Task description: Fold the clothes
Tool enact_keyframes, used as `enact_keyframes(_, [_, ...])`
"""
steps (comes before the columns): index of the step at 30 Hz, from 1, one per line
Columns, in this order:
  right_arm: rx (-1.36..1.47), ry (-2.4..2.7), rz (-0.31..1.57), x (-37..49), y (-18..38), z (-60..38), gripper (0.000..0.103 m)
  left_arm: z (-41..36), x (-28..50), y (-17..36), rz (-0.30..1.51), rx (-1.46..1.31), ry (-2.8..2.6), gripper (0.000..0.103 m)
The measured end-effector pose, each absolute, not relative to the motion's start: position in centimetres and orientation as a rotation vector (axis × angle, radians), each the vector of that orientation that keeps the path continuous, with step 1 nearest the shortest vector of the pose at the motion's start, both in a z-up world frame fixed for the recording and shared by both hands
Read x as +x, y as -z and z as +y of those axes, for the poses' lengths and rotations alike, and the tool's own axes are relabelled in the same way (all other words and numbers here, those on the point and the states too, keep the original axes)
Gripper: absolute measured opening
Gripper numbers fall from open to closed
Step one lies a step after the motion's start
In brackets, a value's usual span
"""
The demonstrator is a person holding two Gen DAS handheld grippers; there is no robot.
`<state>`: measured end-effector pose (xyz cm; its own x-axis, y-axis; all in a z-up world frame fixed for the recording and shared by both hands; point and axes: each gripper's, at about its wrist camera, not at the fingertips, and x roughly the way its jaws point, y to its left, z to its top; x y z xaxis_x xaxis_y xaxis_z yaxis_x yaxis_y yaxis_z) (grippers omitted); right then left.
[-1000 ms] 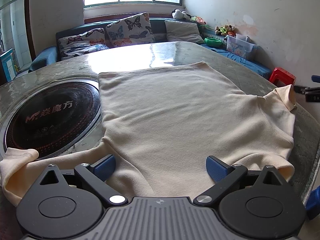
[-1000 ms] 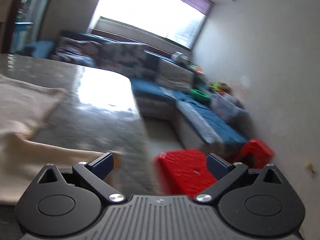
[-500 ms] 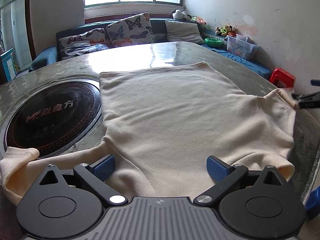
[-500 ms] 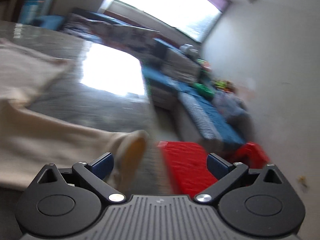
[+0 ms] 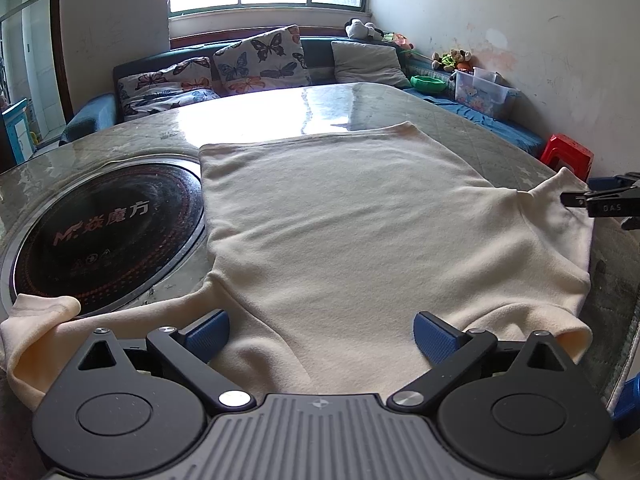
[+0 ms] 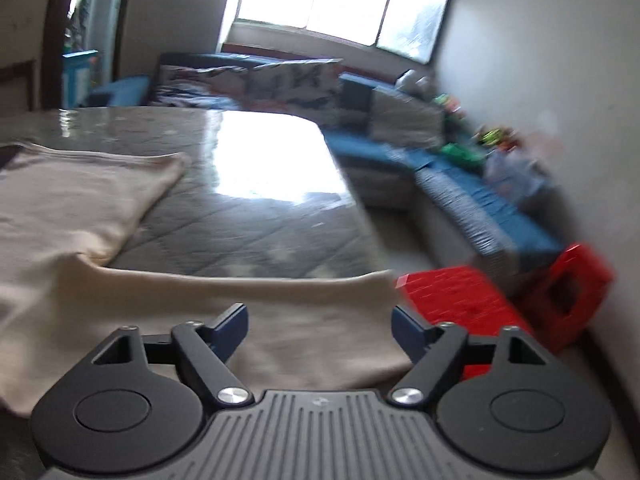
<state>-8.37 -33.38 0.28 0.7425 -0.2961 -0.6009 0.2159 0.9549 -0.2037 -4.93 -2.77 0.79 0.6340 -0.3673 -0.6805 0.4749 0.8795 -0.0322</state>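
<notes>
A cream long-sleeved top (image 5: 352,232) lies spread flat on the round table (image 5: 280,104). My left gripper (image 5: 320,332) is open just above the near part of the top, between the left sleeve (image 5: 44,328) and the collar. My right gripper (image 6: 320,328) is open over the top's right sleeve (image 6: 280,308) at the table's right edge. It also shows in the left wrist view (image 5: 600,200), at the sleeve's end.
A black induction hob (image 5: 100,228) is set in the table left of the top. A blue sofa with cushions (image 5: 260,60) runs behind and to the right. Two red stools (image 6: 500,300) stand beside the table's right edge.
My right gripper has swung left and come in over the right sleeve, which now lies between its open fingers. My left gripper has stayed put.
</notes>
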Motion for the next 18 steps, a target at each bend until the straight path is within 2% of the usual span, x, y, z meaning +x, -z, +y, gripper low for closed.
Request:
enact_keyframes(4, [-0.024, 0.24, 0.694, -7.8, 0.0, -34.6, 0.08, -2.8, -5.0, -0.7, 0.739, 0.16, 0.484, 0.101])
enact_keyframes(8, [0.082, 0.233, 0.715, -7.6, 0.4, -36.3, 0.086, -2.7, -5.0, -0.7, 0.738, 0.158, 0.483, 0.101])
enact_keyframes(18, [0.083, 0.284, 0.768, -9.7, -0.1, -36.7, 0.086, -1.6, -5.7, -1.1, 0.742, 0.114, 0.492, 0.101])
